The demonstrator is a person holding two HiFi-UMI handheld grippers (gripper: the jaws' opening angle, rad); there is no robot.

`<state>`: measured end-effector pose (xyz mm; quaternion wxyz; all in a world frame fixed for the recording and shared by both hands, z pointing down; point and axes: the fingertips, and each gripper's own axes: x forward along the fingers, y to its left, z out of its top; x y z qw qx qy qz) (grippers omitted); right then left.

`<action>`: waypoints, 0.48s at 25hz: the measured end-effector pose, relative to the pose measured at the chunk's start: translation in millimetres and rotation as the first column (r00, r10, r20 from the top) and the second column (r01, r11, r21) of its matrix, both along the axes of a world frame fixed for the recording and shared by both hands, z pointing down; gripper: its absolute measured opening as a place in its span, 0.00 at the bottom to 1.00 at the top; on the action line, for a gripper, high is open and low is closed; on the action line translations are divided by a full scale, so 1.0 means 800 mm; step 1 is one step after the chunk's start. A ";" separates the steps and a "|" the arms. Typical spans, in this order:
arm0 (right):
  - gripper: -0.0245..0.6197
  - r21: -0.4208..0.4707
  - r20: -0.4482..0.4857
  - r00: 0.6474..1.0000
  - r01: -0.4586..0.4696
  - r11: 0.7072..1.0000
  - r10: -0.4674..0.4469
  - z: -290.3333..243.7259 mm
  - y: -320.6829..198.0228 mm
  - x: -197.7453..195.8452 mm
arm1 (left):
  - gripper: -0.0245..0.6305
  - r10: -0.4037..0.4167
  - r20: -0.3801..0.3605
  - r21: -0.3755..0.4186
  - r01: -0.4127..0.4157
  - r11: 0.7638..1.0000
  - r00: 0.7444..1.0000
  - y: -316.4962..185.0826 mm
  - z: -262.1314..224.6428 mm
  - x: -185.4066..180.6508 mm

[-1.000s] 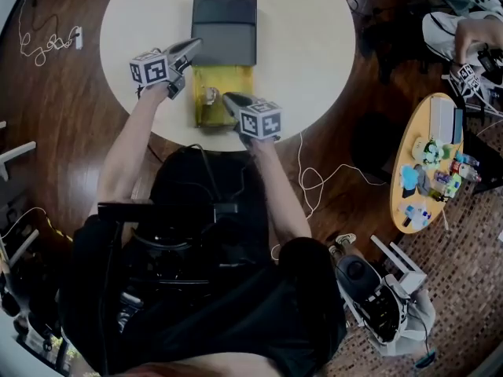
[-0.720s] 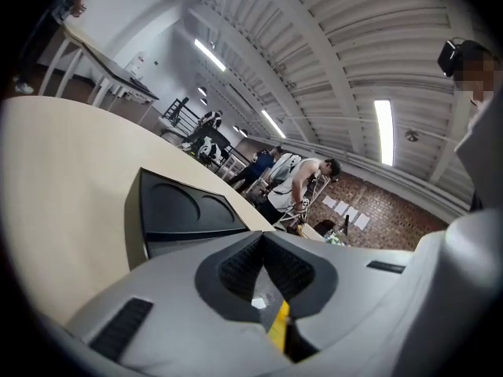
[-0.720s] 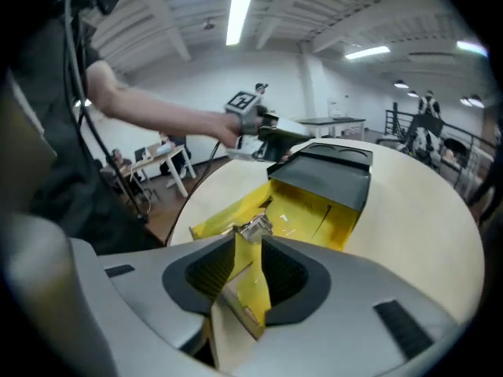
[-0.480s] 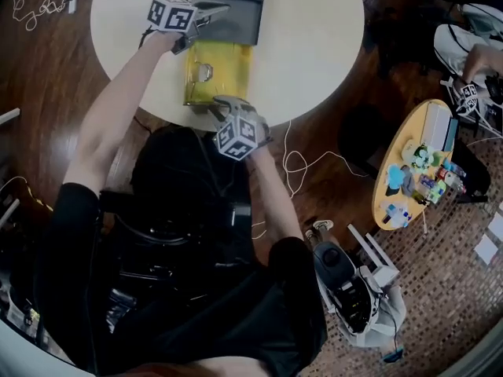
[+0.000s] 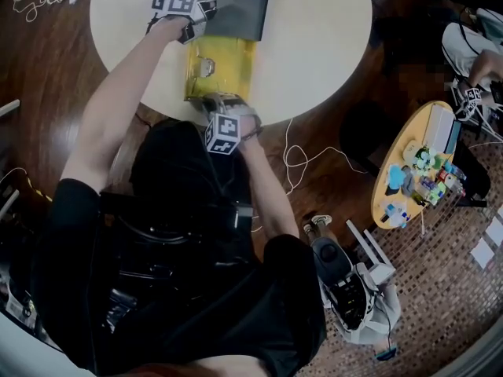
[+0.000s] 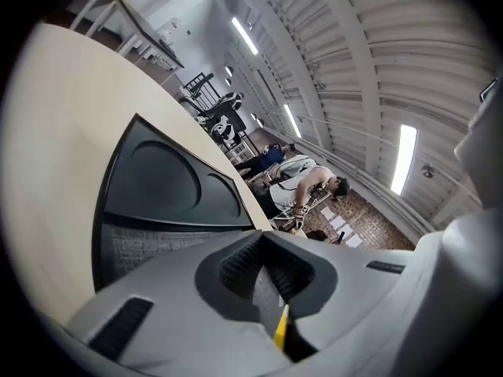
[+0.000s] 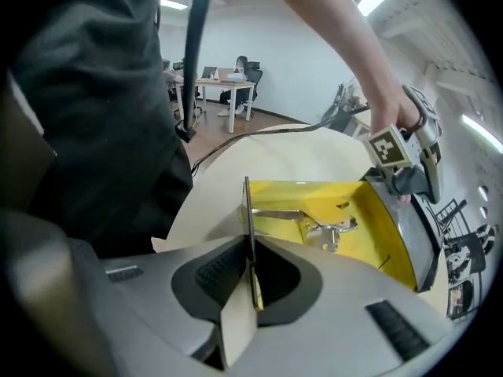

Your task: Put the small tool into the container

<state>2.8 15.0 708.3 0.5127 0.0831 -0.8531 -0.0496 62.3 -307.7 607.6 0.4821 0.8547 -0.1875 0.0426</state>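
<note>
A yellow open container [image 5: 224,69] lies on the round white table [image 5: 322,38], with a small metal tool [image 5: 206,67] inside it. The right gripper view shows the tool [image 7: 322,228] resting on the yellow floor [image 7: 369,218]. My right gripper [image 5: 214,100] is at the container's near end. Its jaws are closing, and the pads [image 7: 216,273] pinch the thin near wall [image 7: 247,203]. My left gripper [image 5: 212,8] is at the far end beside a black tray [image 5: 236,2]. It is shut, with a thin yellow edge [image 6: 280,328] between its jaws.
The black tray [image 6: 157,187] fills the table's far side behind the container. White cables [image 5: 302,163] trail over the wooden floor on the right. A yellow oval side table [image 5: 416,144] holds several small colourful items. A person's hand [image 5: 479,65] shows at the far right.
The right gripper left the tool in the container and drew back to the near wall, which now sits between its jaws. The left gripper shifted to the far end by the black tray.
</note>
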 end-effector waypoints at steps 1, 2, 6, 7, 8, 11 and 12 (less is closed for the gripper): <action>0.08 0.020 -0.006 1.000 0.009 1.000 -0.009 -0.002 0.000 0.001 | 0.03 -0.008 -0.006 -0.012 0.008 1.000 1.000 -0.001 -0.001 0.000; 0.08 0.039 -0.011 1.000 0.015 0.999 -0.015 -0.003 -0.001 0.001 | 0.03 -0.015 -0.010 -0.023 0.015 1.000 1.000 -0.003 -0.002 0.000; 0.09 0.096 -0.020 1.000 -0.003 0.995 0.005 -0.008 -0.015 0.002 | 0.03 -0.038 -0.026 -0.058 0.037 0.998 0.999 -0.006 -0.002 -0.004; 0.09 0.107 -0.022 1.000 -0.009 0.994 0.011 -0.009 -0.019 0.002 | 0.03 -0.043 -0.029 -0.067 0.041 0.997 0.999 -0.007 -0.001 -0.004; 0.10 0.116 -0.022 1.000 -0.014 0.993 0.016 -0.010 -0.025 0.001 | 0.03 -0.047 -0.033 -0.074 0.044 0.996 0.998 -0.007 -0.001 -0.005; 0.10 0.128 -0.024 0.999 -0.027 0.991 0.030 -0.008 -0.039 -0.002 | 0.03 -0.057 -0.040 -0.085 0.053 0.995 0.998 -0.009 -0.001 -0.006; 0.10 0.128 -0.028 0.999 -0.027 0.991 0.031 -0.006 -0.042 -0.003 | 0.03 -0.058 -0.040 -0.085 0.054 0.995 0.998 -0.009 -0.001 -0.007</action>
